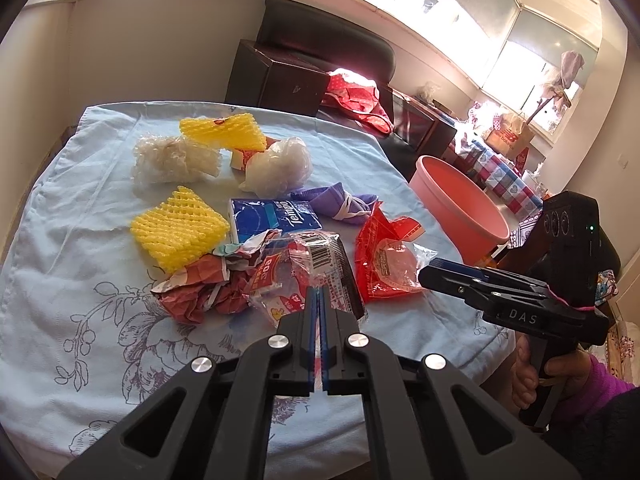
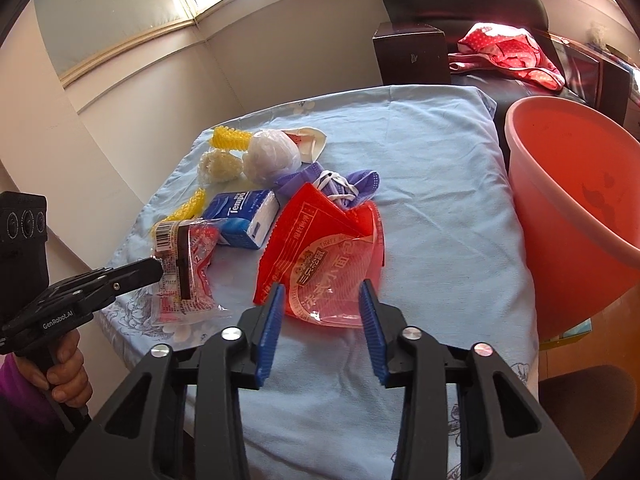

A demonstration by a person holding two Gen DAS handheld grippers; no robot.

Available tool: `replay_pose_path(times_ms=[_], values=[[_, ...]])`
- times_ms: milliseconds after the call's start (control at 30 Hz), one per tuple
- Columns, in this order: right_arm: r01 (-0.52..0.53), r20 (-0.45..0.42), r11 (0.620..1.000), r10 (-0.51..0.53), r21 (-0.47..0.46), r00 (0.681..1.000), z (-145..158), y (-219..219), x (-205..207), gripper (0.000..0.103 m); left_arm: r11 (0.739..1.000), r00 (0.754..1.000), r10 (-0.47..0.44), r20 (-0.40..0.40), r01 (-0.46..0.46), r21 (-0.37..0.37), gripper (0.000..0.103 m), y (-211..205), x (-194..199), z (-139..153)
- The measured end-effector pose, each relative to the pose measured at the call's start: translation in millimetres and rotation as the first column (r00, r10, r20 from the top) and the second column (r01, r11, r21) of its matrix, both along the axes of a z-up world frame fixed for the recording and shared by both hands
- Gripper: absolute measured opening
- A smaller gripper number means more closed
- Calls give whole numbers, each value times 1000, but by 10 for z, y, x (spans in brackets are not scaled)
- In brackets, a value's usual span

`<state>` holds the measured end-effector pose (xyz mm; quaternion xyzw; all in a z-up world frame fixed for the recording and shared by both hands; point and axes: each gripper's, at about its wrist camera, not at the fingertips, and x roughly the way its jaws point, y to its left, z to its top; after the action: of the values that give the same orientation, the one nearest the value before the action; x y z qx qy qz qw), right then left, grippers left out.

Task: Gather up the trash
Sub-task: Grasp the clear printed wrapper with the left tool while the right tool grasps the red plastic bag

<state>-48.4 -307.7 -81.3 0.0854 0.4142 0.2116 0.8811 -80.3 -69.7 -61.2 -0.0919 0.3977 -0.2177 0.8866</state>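
1. Tongs first: the left gripper is seen fully closed, its blue pads pinched on the edge of the clear snack wrapper with the barcode; in the right wrist view that wrapper is seen held at its tip.
2. The right gripper is seen partly open, nothing clamped. The near edge of the red noodle packet lies between its fingertips, no pad contact being visible.
3. Just beyond the held wrapper, a crumpled paper wad, a blue tissue pack and a purple face mask are noted on the pale blue cloth.
4. Farther out lie two yellow foam nets, a white foam net and a balled plastic bag.
5. The pink bucket stands off the table's right edge, beside the right gripper; no trash is seen in the visible part.
6. Progress is judged as barely begun: one piece gripped, nothing visibly binned, all other litter left.
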Motion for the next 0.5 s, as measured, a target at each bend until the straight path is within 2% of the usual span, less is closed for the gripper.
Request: replay_pose_path(times_ms=[33,100,167,500], values=[[-3,0,1000,3,0,1000,-2,3,-2,29,1000,1000,-1,1,1,0,1,-1,-1,1],[-9,0,1000,9,-7,1000,-7,13,-3,18,1000,1000,-2,2,2,2,1,-3,-3,4],[-13,-3,1000,13,-10,1000,-14,18,1,12,1000,1000,-4,5,4,4,1,-2,-2,17],[-19,64,1000,18,18,998,117,-33,-86,5,1000,999,-2,37,2,12,1,-26,-27,94]])
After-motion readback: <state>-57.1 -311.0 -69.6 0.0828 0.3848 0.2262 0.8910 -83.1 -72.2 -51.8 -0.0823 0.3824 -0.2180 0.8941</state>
